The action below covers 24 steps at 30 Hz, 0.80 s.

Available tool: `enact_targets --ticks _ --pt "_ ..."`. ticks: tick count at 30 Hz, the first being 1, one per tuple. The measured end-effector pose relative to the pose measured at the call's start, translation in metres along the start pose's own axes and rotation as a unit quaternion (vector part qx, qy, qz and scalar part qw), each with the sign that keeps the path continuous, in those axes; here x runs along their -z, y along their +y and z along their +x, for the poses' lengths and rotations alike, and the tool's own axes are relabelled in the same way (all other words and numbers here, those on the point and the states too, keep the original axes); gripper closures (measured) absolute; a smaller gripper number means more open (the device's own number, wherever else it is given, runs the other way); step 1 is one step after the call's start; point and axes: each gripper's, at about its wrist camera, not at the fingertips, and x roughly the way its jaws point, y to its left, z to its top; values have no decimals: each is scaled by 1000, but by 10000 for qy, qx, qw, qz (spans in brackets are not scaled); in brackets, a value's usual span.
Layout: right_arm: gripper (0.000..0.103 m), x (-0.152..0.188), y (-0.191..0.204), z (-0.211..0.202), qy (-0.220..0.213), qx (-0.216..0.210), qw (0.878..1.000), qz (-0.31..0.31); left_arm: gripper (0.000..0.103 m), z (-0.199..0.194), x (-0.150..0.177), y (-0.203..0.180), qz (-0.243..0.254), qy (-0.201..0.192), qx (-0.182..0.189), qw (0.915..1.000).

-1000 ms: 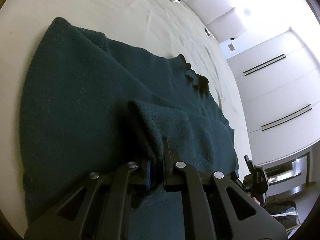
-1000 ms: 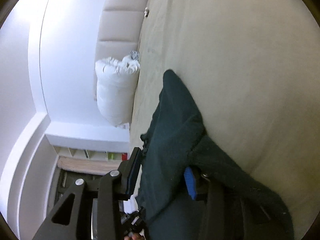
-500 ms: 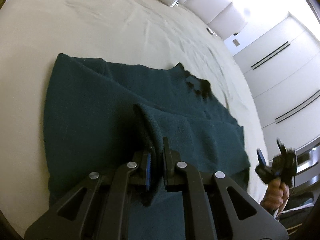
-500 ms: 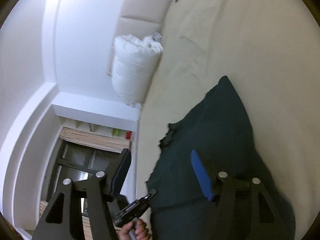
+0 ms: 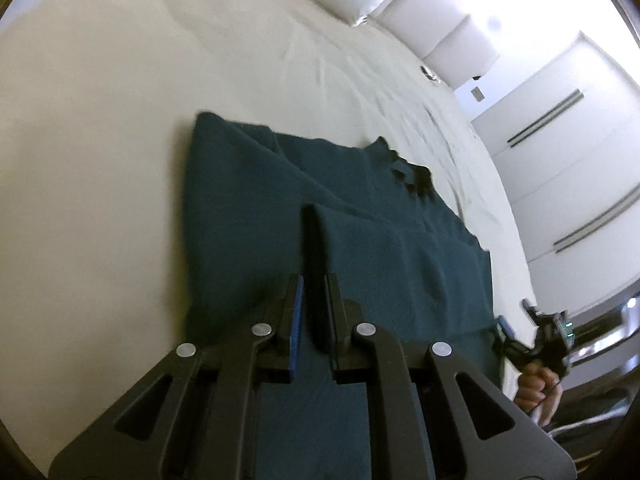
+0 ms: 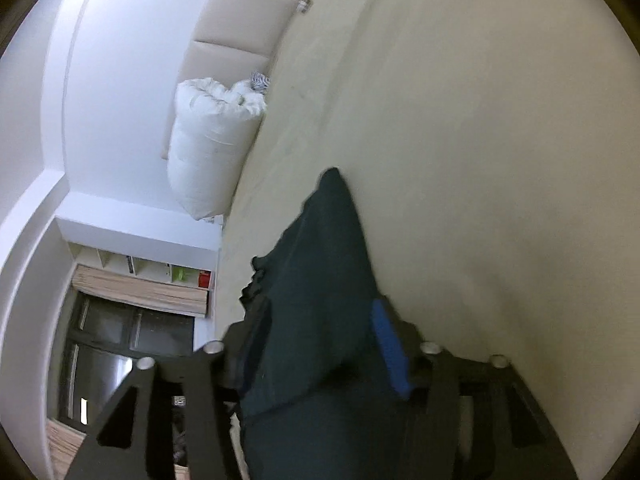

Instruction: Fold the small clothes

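Note:
A dark green knit sweater (image 5: 360,216) lies spread on a cream bed sheet (image 5: 100,140). My left gripper (image 5: 314,300) is shut on a raised fold of the sweater and holds it just above the rest of the garment. In the right wrist view the sweater (image 6: 320,280) runs between the wide-apart fingers of my right gripper (image 6: 312,332), which stands open around its edge, the blue pad (image 6: 390,344) beside the cloth. The right gripper also shows small at the sweater's hem in the left wrist view (image 5: 520,340).
A white rolled duvet (image 6: 212,148) and a padded headboard (image 6: 240,36) are at the head of the bed. White wardrobe doors (image 5: 580,140) stand beyond the bed. Shelves and a dark window (image 6: 132,320) lie past the bed's side.
My left gripper has lifted and pulled back with the fold; more sheet shows. My right gripper let go of the cloth it held a second ago, then moved back to the sweater's edge, open.

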Motion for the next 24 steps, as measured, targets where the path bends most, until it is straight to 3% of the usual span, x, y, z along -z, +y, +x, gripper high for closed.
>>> enact_targets --ticks 5,7,8,9,11,19,24 --pt "36 45 25 -43 240 556 9933 -979 90 -60 38 -3 259 -209 -155 9993" --pt "35 64 28 -60 373 719 9887 -1258 67 -86 61 2 221 -238 -164 9993" --pt "35 74 29 -69 421 799 9864 -1372 40 -95 71 3 180 -243 -150 9994" --pt "35 85 29 -79 456 894 9840 -1472 31 -107 83 7 121 -273 -142 9995" --pt "35 102 23 -101 506 1000 9802 -1631 31 -125 112 10 44 -243 -97 9996" --pt "35 143 -2 -159 686 1235 9752 -1701 31 -162 220 37 -243 549 -6 9982" --pt "35 154 -19 -171 803 1349 9758 -1520 31 -167 260 37 -264 776 173 9965"
